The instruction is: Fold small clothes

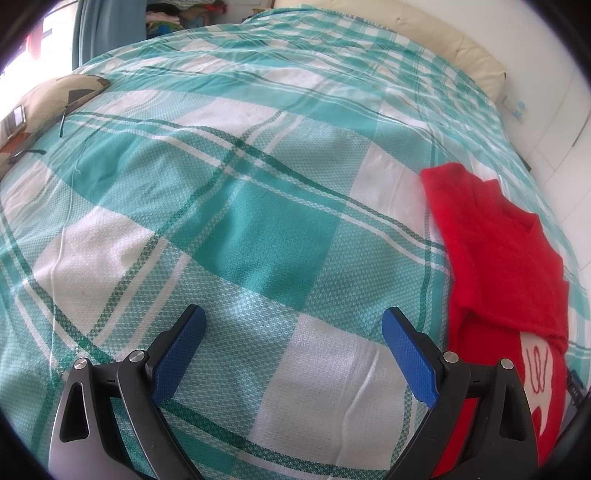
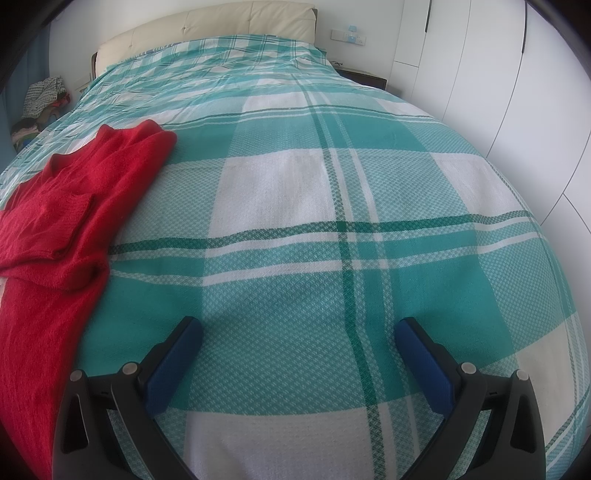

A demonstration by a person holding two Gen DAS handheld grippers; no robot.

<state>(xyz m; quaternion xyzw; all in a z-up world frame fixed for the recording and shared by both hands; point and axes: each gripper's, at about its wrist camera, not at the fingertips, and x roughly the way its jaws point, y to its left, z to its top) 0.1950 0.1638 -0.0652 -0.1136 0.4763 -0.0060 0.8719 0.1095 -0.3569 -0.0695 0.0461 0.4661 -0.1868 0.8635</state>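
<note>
A small red knit sweater [image 1: 495, 254] lies flat on the bed, with its sleeves folded in over the body and a white patch with red stitching near its lower part. It shows at the right in the left wrist view and at the left in the right wrist view [image 2: 70, 206]. My left gripper [image 1: 293, 325] is open and empty, over the bedspread to the left of the sweater. My right gripper [image 2: 299, 336] is open and empty, over the bedspread to the right of the sweater. Neither touches the sweater.
The bed is covered by a teal and white checked bedspread [image 1: 240, 206]. A patterned pillow [image 1: 40, 103] lies at the left edge. A cream headboard [image 2: 221, 22] stands at the far end. White wardrobe doors [image 2: 498, 92] stand at the right. A pile of clothes [image 2: 40, 99] sits beside the bed.
</note>
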